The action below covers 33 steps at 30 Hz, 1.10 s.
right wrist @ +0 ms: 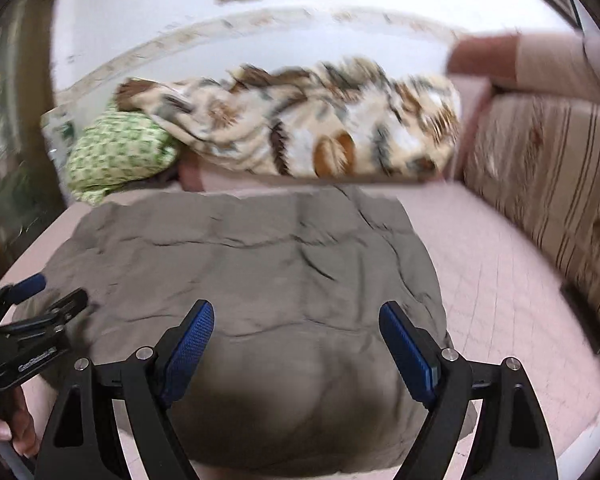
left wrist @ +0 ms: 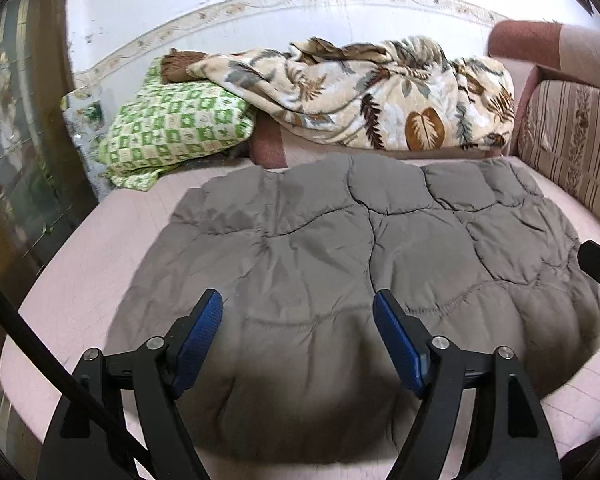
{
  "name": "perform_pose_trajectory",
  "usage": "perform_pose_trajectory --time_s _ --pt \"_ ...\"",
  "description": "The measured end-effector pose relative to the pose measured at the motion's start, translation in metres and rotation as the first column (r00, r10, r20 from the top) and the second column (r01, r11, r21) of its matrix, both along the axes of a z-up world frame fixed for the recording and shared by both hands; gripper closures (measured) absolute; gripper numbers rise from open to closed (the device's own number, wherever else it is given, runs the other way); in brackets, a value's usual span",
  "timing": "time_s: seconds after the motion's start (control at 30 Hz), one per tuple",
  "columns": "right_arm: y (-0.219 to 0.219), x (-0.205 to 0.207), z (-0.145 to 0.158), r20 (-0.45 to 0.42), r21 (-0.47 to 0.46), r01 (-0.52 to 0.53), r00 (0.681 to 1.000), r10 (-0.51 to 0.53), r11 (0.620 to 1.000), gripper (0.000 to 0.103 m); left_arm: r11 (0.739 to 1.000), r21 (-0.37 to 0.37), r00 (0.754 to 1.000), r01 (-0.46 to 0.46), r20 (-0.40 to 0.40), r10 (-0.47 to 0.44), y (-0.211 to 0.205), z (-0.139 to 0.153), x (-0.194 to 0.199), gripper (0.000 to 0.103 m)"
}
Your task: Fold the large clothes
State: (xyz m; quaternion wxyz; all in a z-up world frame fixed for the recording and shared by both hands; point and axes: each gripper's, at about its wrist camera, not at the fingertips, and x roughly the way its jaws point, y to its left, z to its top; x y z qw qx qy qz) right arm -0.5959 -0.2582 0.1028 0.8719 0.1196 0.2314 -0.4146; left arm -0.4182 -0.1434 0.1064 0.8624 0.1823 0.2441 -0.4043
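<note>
A grey quilted garment (left wrist: 340, 264) lies spread flat on the pink bed (left wrist: 80, 264). My left gripper (left wrist: 298, 302) is open and empty, held above the garment's near left part. My right gripper (right wrist: 296, 316) is open and empty above the garment (right wrist: 260, 264) near its right side. The right wrist view is blurred. The left gripper also shows at the left edge of the right wrist view (right wrist: 56, 292), and part of the right gripper shows at the right edge of the left wrist view (left wrist: 598, 264).
A leaf-patterned blanket (left wrist: 372, 92) and a green checked pillow (left wrist: 172, 128) lie at the back by the white wall. A striped cushion (left wrist: 572, 144) stands at the right. A dark cabinet (left wrist: 16, 140) stands at the left.
</note>
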Motion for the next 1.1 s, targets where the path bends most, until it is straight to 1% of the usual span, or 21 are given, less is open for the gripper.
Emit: perform_pose_trajectory --time_s 0.07,0.13,0.17,0.23,0.3,0.37,0.43,0.47,0.5,0.53,0.6,0.63,0.73,0.83,1.0,1.1 --pt "0.028 -0.002 0.009 0.02 -0.062 -0.005 1.0 0.006 0.998 0.014 0.999 -0.026 0.999 -0.033 -0.01 0.033 0.023 0.007 -0.009 0.021" --pt "0.061 -0.013 0.015 0.058 -0.094 -0.012 0.998 0.018 0.996 0.008 0.997 -0.053 0.998 -0.063 -0.016 0.062 0.049 0.015 -0.022 0.017" --pt "0.074 -0.019 0.016 0.074 -0.094 -0.011 0.997 0.018 0.996 0.008 0.995 -0.068 0.997 -0.071 -0.016 0.07 0.062 0.018 -0.03 0.016" --pt "0.101 -0.031 0.018 0.115 -0.084 -0.021 0.993 0.031 0.996 0.005 0.993 -0.077 0.996 -0.087 0.011 0.088 0.086 0.023 -0.05 0.01" --pt "0.132 -0.043 0.016 0.138 -0.085 -0.04 0.989 0.051 0.996 0.0 0.994 -0.072 0.995 -0.083 0.044 0.086 0.104 0.023 -0.069 0.009" --pt "0.152 -0.046 0.014 0.126 -0.096 -0.08 0.988 0.092 0.992 0.0 0.997 -0.047 0.995 -0.06 0.072 0.063 0.118 0.021 -0.084 0.007" --pt "0.167 -0.045 0.013 0.077 -0.123 -0.107 0.99 0.117 0.987 0.001 1.0 -0.022 0.999 -0.023 0.044 0.024 0.123 0.018 -0.088 0.006" --pt "0.17 -0.046 0.012 0.057 -0.13 -0.106 0.992 0.115 0.986 0.001 0.999 -0.018 0.999 -0.026 0.035 0.027 0.126 0.017 -0.086 0.006" --pt "0.169 -0.047 0.011 0.057 -0.127 -0.1 0.993 0.108 0.987 0.001 0.999 -0.022 0.998 -0.039 0.042 0.04 0.128 0.017 -0.085 0.006" --pt "0.166 -0.049 0.01 0.064 -0.117 -0.093 0.993 0.101 0.989 0.001 0.998 -0.025 0.997 -0.054 0.05 0.055 0.13 0.018 -0.084 0.006" --pt "0.158 -0.052 0.008 0.076 -0.076 -0.075 0.994 0.08 0.994 0.001 0.997 -0.027 0.997 -0.067 0.042 0.068 0.132 0.019 -0.08 0.006" --pt "0.156 -0.053 0.008 0.081 -0.064 -0.064 0.994 0.069 0.996 0.001 0.997 -0.029 0.997 -0.073 0.034 0.074 0.133 0.02 -0.077 0.006" --pt "0.15 -0.052 0.004 0.082 -0.04 -0.056 0.995 0.059 0.998 0.001 0.998 -0.032 0.999 -0.046 -0.017 0.046 0.133 0.017 -0.07 0.006" --pt "0.154 -0.048 0.0 0.064 -0.048 -0.071 0.995 0.074 0.996 0.001 0.999 -0.035 0.998 -0.035 -0.045 0.034 0.134 0.013 -0.066 0.006" --pt "0.159 -0.042 -0.002 0.031 -0.071 -0.084 0.996 0.087 0.994 0.001 0.999 0.031 0.998 -0.033 -0.045 0.035 0.12 0.005 -0.064 0.006" --pt "0.157 -0.042 -0.003 0.02 -0.075 -0.078 0.997 0.08 0.994 0.001 1.0 0.019 0.997 -0.007 -0.082 0.009 0.12 0.001 -0.06 0.006"
